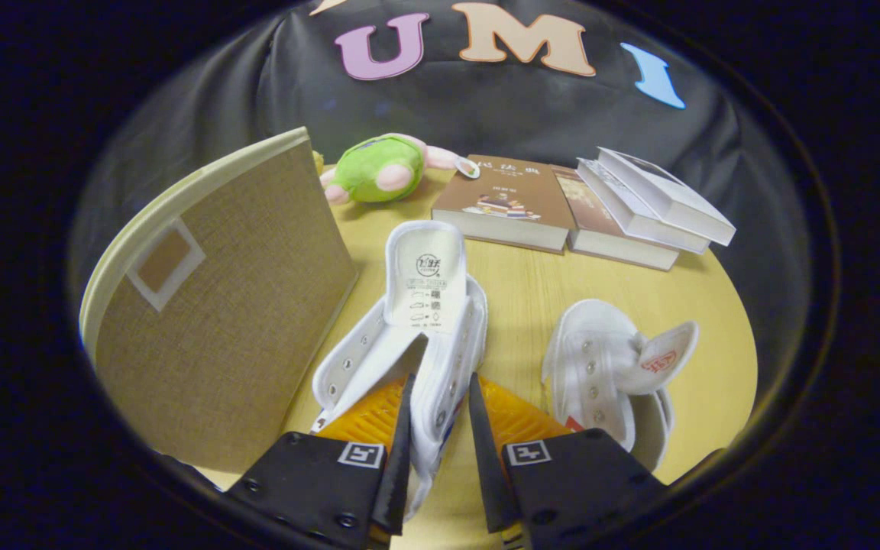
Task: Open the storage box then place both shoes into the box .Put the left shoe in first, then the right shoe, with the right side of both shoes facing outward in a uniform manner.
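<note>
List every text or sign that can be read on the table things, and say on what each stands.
Tongue of near shoe, whose side wall the gripper fingers pinch: stamp and print, too small to read.
Tongue of other shoe: red mark, blurred.
Cover of brown book: title, blurred.
Nothing readable.

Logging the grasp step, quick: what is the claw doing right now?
Claw: closed on the side wall of the nearer white shoe, one finger inside the shoe, one outside.
</note>
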